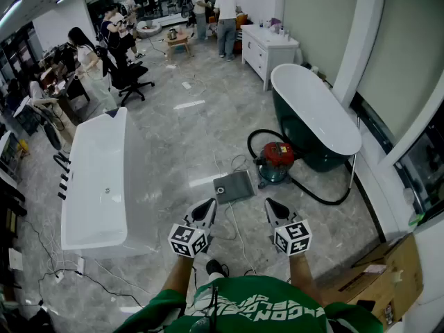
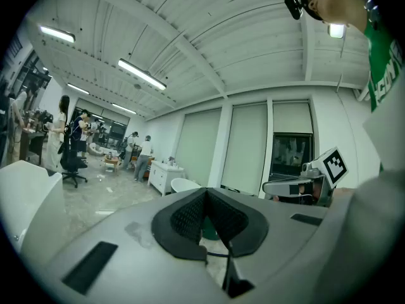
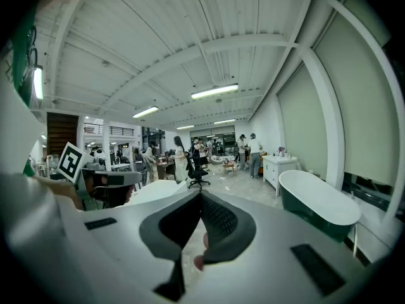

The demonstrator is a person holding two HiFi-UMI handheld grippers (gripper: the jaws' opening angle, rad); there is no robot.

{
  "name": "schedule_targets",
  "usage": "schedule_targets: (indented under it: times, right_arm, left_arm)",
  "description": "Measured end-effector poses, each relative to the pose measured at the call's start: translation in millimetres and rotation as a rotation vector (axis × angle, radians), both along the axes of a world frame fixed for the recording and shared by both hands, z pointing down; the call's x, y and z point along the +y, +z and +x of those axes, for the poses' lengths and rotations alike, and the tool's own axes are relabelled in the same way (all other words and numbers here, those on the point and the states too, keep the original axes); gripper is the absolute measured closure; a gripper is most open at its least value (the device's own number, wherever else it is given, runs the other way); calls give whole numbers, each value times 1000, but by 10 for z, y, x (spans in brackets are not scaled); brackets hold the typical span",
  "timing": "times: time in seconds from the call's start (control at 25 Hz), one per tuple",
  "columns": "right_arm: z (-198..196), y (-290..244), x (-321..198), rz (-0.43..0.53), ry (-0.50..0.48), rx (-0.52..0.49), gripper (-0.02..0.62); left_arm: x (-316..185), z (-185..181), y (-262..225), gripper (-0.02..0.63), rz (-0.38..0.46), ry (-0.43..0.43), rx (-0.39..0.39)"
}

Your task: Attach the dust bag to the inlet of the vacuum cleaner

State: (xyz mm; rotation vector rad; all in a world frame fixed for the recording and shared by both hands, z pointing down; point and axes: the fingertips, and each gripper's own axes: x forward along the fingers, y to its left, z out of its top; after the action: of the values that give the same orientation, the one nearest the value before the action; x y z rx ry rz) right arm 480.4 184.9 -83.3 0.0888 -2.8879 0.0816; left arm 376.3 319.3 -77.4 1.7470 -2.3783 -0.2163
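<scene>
A red canister vacuum cleaner [image 1: 277,158] with a looping black hose [image 1: 313,193] stands on the floor beside the dark green bathtub [image 1: 316,113]. A flat grey dust bag [image 1: 234,186] with a round hole lies on the floor just left of it. My left gripper [image 1: 207,205] hovers near the bag's front edge, held apart from it. My right gripper [image 1: 270,203] hangs a little in front of the vacuum. Both point forward, shut with nothing between the pads [image 2: 190,215] [image 3: 218,219]. Each gripper view shows the other gripper alongside: the right gripper [image 2: 304,185] and the left gripper [image 3: 104,179].
A long white bathtub [image 1: 97,179] stands at the left. Cables [image 1: 232,231] trail over the floor under the grippers. A cardboard box [image 1: 388,276] sits at the lower right. People, office chairs and a white cabinet [image 1: 267,47] are far back.
</scene>
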Motion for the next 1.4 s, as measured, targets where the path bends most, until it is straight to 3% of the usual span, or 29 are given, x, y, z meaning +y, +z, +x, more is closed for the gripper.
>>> schedule_targets:
  times: [0.4,0.88,1.4]
  right_arm:
    - [-628,30,328,25,-7,42,586]
    - [-1241,178,664,-8,76,62,588]
    - [-1615,366,601,-33,100,78,588]
  left_arm:
    - [256,-646,28,603,17,14,21]
    - [701,-1350,236,603,-2,65,54]
    - [668,-1731,421,603,-24,75,72]
